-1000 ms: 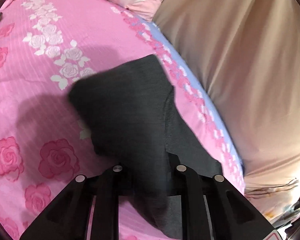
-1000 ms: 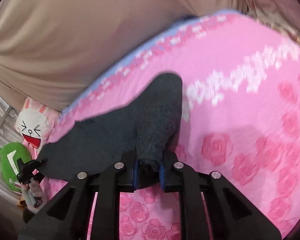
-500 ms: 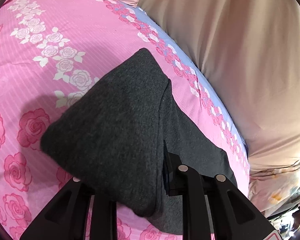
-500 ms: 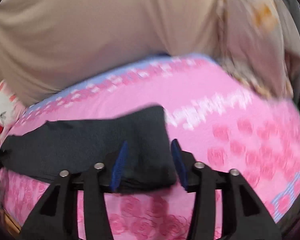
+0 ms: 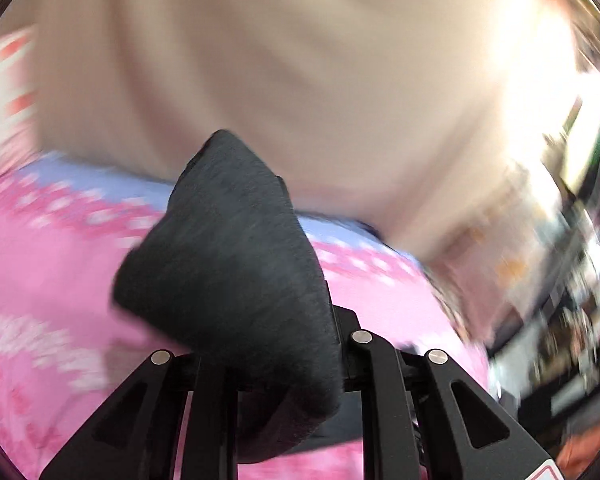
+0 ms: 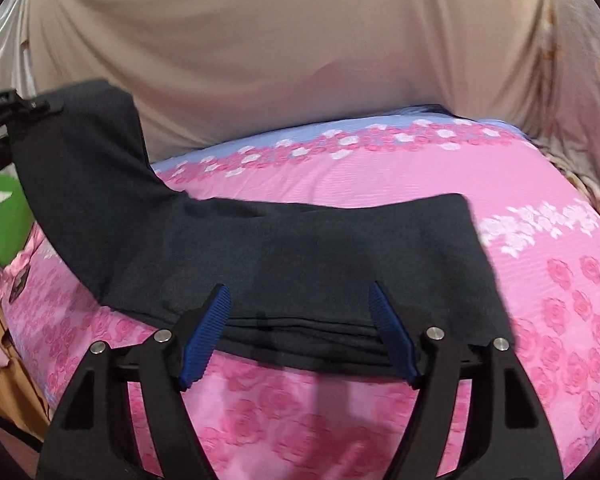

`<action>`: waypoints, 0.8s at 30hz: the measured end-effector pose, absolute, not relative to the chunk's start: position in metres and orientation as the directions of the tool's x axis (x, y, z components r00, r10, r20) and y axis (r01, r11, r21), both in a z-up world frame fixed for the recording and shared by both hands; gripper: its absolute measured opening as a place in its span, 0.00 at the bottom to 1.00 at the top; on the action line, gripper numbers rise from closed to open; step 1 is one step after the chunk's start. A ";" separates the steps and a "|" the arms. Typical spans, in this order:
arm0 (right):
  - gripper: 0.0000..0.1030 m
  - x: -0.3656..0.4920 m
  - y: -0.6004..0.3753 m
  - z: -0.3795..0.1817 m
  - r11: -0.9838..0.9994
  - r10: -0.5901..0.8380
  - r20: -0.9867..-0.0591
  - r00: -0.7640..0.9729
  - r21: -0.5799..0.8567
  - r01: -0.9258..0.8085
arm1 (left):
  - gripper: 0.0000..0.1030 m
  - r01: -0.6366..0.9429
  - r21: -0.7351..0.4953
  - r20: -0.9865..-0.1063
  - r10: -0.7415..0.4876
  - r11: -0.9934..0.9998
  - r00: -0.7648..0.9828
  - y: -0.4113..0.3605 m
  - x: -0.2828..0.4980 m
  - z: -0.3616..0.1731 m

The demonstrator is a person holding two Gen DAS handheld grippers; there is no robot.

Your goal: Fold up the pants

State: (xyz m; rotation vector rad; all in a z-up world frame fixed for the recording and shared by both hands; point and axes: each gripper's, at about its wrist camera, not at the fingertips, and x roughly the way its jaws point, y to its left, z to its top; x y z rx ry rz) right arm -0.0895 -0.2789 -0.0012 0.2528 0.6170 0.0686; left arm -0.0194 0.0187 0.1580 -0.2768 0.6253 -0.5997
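The dark grey pants [image 6: 300,264] lie across the pink rose bedsheet [image 6: 560,280], folded lengthwise with layered edges near me. My right gripper [image 6: 300,312] is open, blue pads either side of the folded edge, touching nothing. My left gripper [image 5: 276,360] is shut on one end of the pants [image 5: 236,272], lifted off the bed; its fingertips are hidden under the cloth. In the right wrist view that lifted end [image 6: 88,152] rises at the far left, with the left gripper [image 6: 8,112] at its tip.
The person's beige shirt [image 6: 280,48] fills the far side beyond the bed's blue border [image 6: 260,146]. A green object [image 6: 8,216] sits at the left. Blurred room clutter [image 5: 572,280] shows at the right of the left wrist view.
My right gripper has opened and let go of the pants, which now lie flat on the bed. My left gripper has lifted its end and swung fast; its view is blurred.
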 end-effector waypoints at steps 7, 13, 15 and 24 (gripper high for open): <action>0.68 -0.138 -0.353 -0.004 0.921 0.029 -0.547 0.837 0.341 0.191 | 0.79 0.596 -0.441 -0.604 -0.713 0.671 0.356 -0.153 -0.029 0.084; 0.68 -0.155 -0.376 0.000 0.905 0.038 -0.533 0.845 0.377 0.197 | 0.80 0.554 -0.492 -0.635 -0.712 0.671 0.299 -0.169 -0.037 0.051; 0.68 -0.152 -0.378 0.004 0.889 0.099 -0.510 0.854 0.430 0.154 | 0.83 0.558 -0.467 -0.597 -0.710 0.686 0.374 -0.154 -0.043 0.071; 0.71 -0.074 -0.363 -0.004 0.880 0.246 -0.575 0.781 0.470 0.069 | 0.85 0.347 -0.344 -0.616 -0.489 0.872 0.617 -0.068 -0.013 0.074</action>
